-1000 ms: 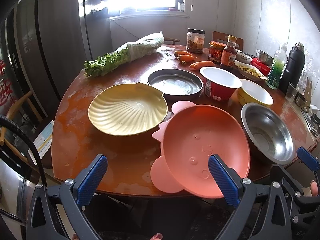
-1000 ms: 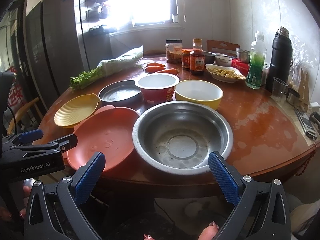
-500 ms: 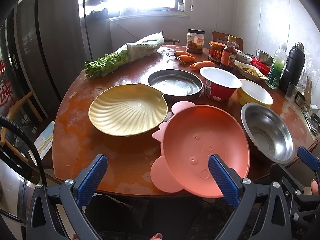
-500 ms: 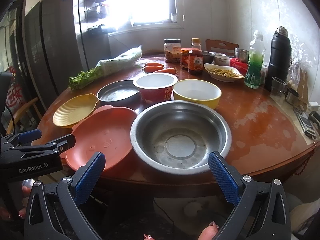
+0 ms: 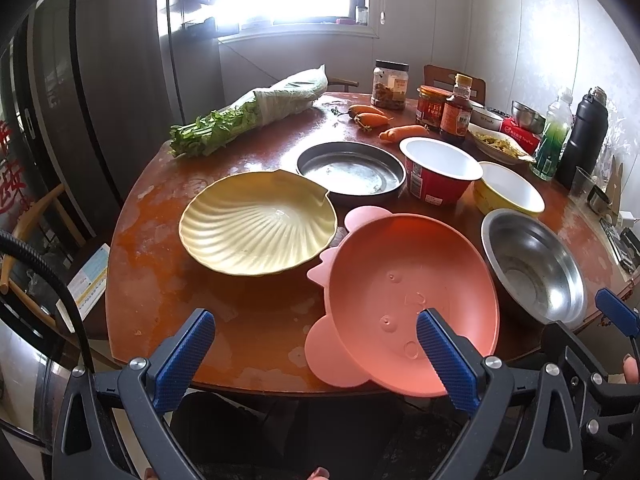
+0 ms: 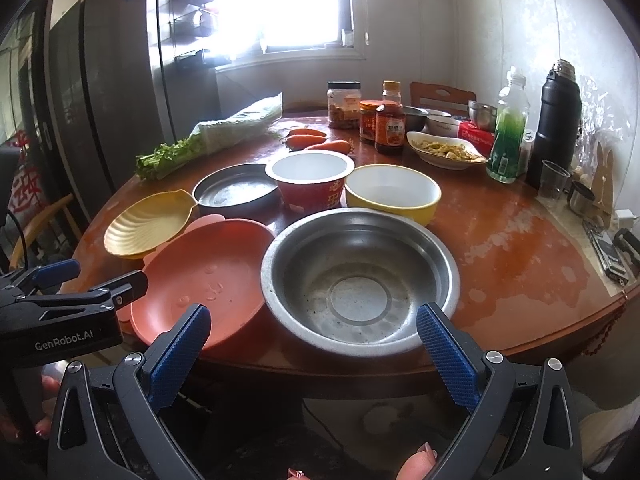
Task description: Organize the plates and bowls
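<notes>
Both tools were held spread wide and empty, short of the surface's (image 5: 168,280) near edge. Ahead of the left tool (image 5: 312,344), toward its right finger, the pink plate (image 5: 412,292) was seen overhanging that edge, its ears pointing left. The steel bowl (image 6: 360,276) lay straight ahead of the right tool (image 6: 312,344), centred between its fingers. Plate and bowl were seen rim to rim, so each tool was judged nearer its own dish. Farther back stood the shell plate (image 5: 256,224), a steel pan (image 5: 352,168), a red bowl (image 5: 438,176) and a yellow bowl (image 5: 510,194).
</notes>
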Motion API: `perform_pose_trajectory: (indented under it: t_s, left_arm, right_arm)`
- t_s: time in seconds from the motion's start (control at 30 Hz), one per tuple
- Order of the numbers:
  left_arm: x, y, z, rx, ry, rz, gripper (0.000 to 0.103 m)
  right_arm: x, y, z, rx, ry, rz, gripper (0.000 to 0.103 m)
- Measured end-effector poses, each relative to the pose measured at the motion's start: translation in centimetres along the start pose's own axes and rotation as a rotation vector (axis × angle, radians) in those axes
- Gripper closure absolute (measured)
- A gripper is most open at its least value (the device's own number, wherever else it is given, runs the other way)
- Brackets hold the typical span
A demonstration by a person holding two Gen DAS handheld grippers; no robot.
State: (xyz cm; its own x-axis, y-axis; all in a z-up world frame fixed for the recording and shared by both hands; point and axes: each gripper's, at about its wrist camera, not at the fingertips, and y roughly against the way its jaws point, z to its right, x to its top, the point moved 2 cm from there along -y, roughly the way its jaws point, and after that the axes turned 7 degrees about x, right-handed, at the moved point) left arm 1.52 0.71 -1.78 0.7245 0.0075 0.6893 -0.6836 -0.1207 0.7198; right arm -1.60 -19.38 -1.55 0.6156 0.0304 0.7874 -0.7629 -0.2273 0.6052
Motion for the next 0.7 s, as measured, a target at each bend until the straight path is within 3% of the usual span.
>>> perform_pose_trajectory:
  t_s: [0.7]
  left_arm:
    - [3.4, -0.6, -6.5, 0.028, 0.094, 0.006, 0.001]
  right_arm:
    - [5.5, -2.3, -6.1, 0.060, 0.095, 0.007, 0.000]
